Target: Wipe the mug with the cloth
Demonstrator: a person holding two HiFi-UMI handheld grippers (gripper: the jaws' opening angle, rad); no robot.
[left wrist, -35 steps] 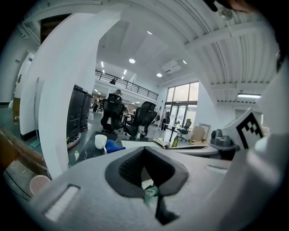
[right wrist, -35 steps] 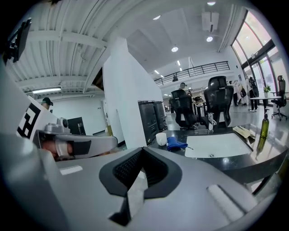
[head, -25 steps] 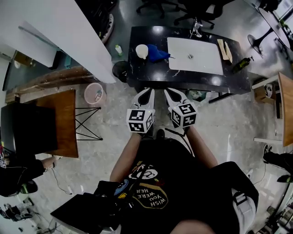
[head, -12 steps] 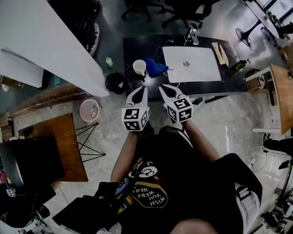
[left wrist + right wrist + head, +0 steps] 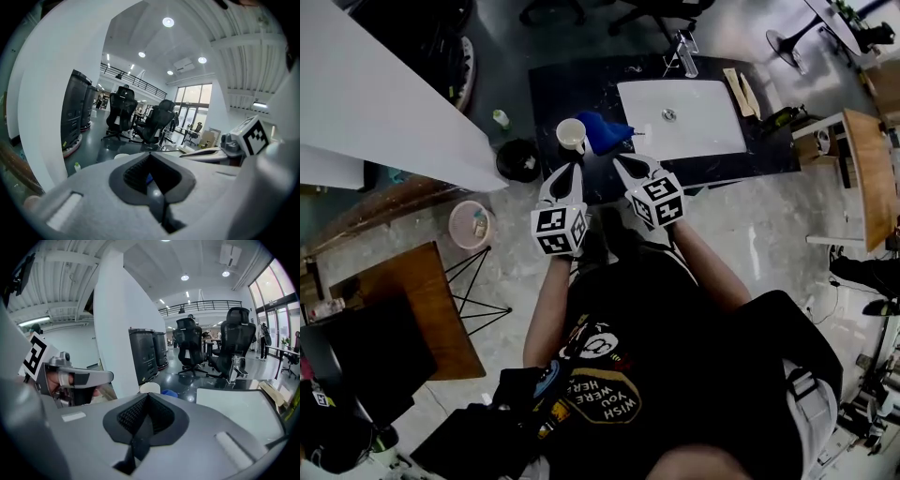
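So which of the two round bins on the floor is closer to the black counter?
The black bin, right beside the counter's end. The pink bin stands farther off, out on the floor.

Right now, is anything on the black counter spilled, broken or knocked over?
No, nothing stands out. The white mug stands upright on the black counter, the blue cloth lies bunched beside it, and no spill shows.

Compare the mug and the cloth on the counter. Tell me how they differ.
The mug is white, the cloth blue. The mug stands upright, mouth up; the cloth lies crumpled. The mug sits left of the cloth, which is nearer the sink. Both rest on the dark counter.
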